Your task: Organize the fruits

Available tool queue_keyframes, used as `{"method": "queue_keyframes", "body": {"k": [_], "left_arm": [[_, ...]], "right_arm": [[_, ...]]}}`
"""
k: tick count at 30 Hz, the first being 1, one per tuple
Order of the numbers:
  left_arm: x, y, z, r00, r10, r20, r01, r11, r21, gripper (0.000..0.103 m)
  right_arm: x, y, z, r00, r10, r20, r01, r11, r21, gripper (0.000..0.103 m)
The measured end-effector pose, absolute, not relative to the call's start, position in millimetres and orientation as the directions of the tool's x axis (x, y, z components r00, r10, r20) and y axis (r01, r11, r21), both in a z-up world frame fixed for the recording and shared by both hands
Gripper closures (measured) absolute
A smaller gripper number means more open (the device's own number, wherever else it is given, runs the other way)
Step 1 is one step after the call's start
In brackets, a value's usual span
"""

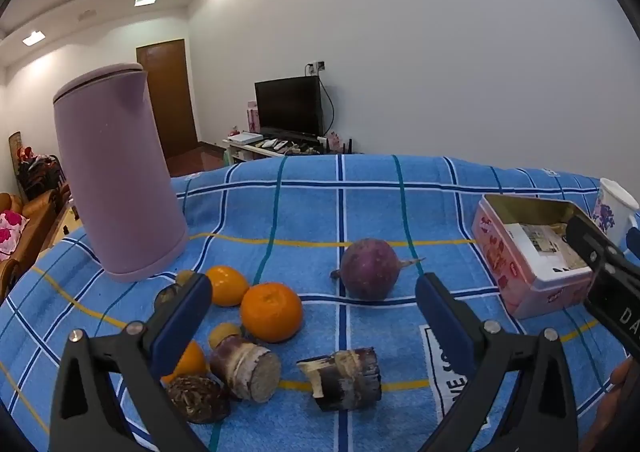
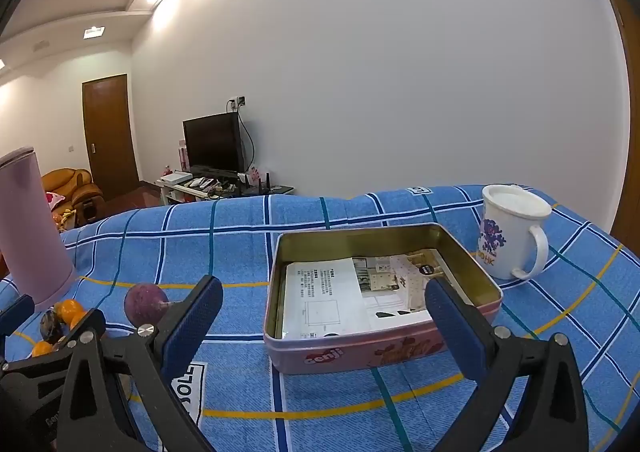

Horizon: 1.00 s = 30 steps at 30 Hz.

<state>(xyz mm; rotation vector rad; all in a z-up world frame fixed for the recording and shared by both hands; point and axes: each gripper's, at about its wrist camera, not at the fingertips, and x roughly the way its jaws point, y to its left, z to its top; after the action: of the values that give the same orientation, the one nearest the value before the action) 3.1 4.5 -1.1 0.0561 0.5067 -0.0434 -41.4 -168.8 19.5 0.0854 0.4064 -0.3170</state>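
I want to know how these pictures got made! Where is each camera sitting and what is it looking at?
Left wrist view: sits on the left hand-held gripper, open, looking forward and slightly down at the oranges, sugarcane pieces and purple kettle; its own two fingers and part of the other gripper show.
Right wrist view: sits on the right hand-held gripper, open, looking at the pink tin and white mug; its own fingers show.
Both share: blue checked cloth, tin, mug, kettle, round purple fruit, TV.

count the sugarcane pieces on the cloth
2: one sugarcane piece beside the oranges, the other sugarcane piece lying alone further right. More may hide behind the left claw.
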Motion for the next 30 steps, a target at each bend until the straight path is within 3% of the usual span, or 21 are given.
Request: {"method": "queue_keyframes", "body": {"k": [30], "left_arm": [[2.9, 7.6, -2.3, 0.869, -0.029, -0.494, 0.056, 0.998, 0.04, 0.0]], "right_arm": [[-40.4, -169.9, 18.0, 0.868, -0.286, -0.405, 0.321, 0.947, 0.02, 0.001]]}}
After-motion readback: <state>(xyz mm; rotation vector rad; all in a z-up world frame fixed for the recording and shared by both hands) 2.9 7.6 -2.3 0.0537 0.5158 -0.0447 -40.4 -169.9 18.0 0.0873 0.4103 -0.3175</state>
